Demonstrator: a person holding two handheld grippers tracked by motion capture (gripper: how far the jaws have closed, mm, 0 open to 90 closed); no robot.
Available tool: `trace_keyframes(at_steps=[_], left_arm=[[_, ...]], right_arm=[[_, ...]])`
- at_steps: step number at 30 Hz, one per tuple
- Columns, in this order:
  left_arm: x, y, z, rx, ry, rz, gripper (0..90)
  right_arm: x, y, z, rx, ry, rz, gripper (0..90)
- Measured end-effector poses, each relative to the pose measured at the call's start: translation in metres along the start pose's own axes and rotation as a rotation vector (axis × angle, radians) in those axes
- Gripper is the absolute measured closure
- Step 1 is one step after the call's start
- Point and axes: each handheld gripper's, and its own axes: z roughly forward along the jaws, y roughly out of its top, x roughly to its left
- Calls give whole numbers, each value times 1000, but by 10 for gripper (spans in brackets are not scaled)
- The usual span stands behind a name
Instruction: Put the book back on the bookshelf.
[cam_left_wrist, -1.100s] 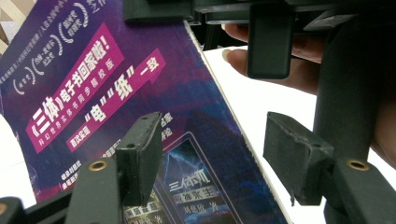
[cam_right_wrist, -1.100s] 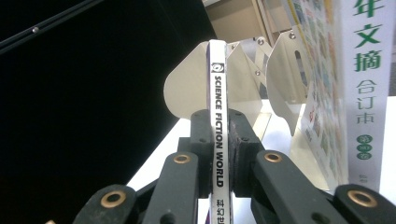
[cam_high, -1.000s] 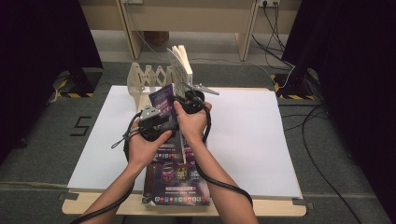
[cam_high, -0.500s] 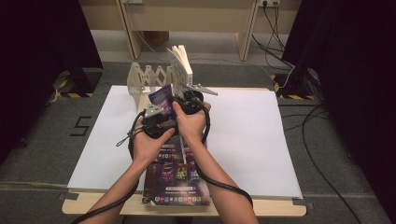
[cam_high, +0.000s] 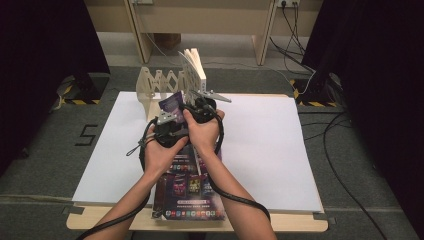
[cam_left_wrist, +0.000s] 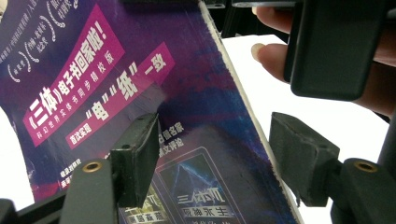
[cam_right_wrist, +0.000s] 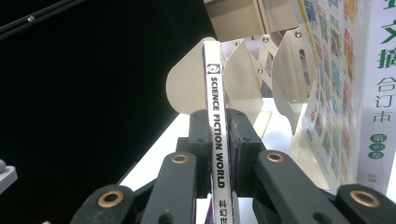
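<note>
Two grippers meet at the centre of the high view, over a white sheet (cam_high: 280, 150) covering the table. The right gripper (cam_right_wrist: 218, 154) is clamped on the spine of a thin magazine (cam_right_wrist: 215, 98), held upright on edge; in the right gripper view the spine reading "SCIENCE FICTION WORLD" rises from the bottom centre between the two black pads, which press it from both sides. Its jaws have just been easing apart slightly, yet the pads remain on the spine.

The left gripper (cam_left_wrist: 212, 161) stands open. In the left gripper view the magazine's purple cover fills the left and centre of the frame; the left pad lies over the cover, the right pad sits clear of the page edge over the white sheet, and neither pad presses.

Behind the grippers, at upper centre of the high view, stands a wooden accordion rack (cam_high: 155, 82) with a book (cam_high: 196, 67) upright in it. A second purple magazine (cam_high: 190, 192) lies flat at the lower centre, near the table edge.
</note>
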Motion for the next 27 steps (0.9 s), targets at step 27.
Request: trace_keyframes(at_steps=[27], left_arm=[[1, 6, -3, -44, 104, 29, 352]], right_arm=[[8, 6, -6, -16, 3, 9, 830]])
